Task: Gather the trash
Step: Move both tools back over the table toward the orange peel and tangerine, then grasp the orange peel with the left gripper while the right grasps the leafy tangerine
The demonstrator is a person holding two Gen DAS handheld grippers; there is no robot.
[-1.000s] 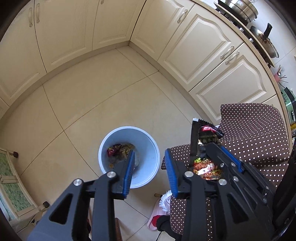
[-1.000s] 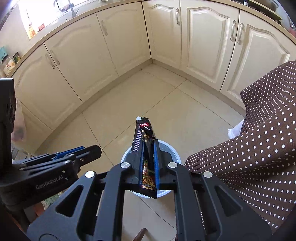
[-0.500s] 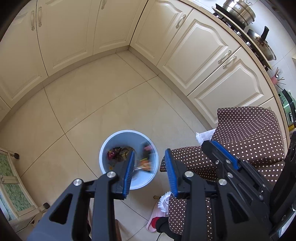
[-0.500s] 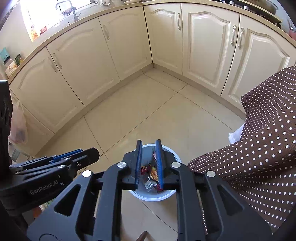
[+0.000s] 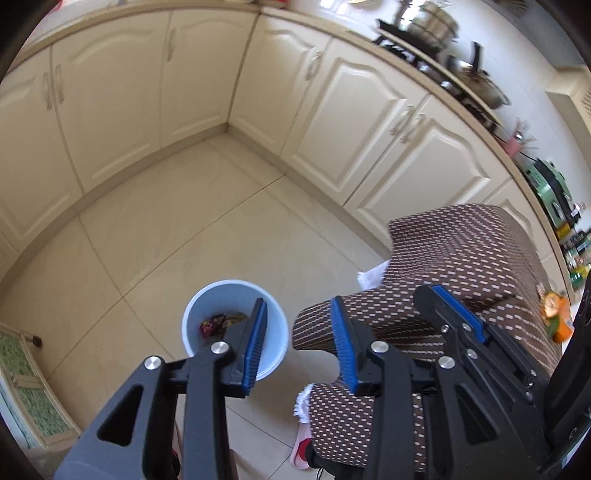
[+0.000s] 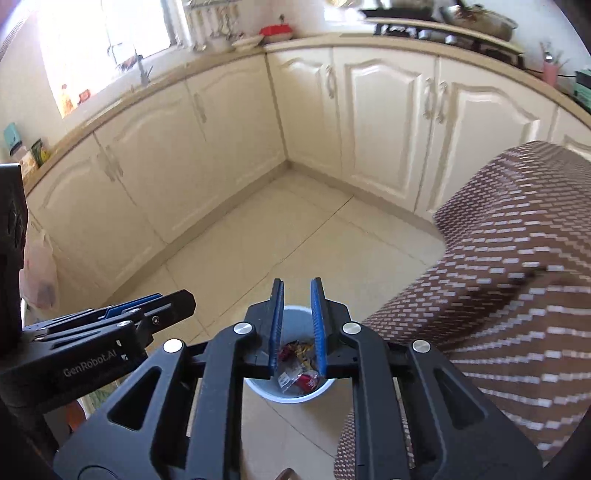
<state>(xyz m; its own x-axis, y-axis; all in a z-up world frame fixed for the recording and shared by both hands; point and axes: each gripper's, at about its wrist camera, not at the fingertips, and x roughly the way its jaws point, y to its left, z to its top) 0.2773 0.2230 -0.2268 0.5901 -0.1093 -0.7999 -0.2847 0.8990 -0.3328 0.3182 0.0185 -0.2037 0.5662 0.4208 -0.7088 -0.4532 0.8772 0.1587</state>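
A pale blue trash bin (image 5: pixel 207 306) stands on the tiled floor with several snack wrappers (image 5: pixel 218 323) inside; it also shows in the right wrist view (image 6: pixel 295 397), wrappers (image 6: pixel 301 373) visible between the fingers. My left gripper (image 5: pixel 297 339) is open and empty, held above the bin's right side. My right gripper (image 6: pixel 297 325) is open and empty, held above the bin. It shows in the left wrist view (image 5: pixel 454 317) over the dotted cloth.
A brown table with white-dotted cloth (image 5: pixel 461 258) is on the right, with orange items (image 5: pixel 557 321) at its far edge. Cream cabinets (image 5: pixel 184 96) line the walls. Pots (image 5: pixel 428 29) sit on the stove. A pink slipper (image 5: pixel 301 446) lies on the floor.
The right gripper opened and the snack wrapper it held dropped into the bin. Both grippers then rose and tilted up, showing more of the counters.
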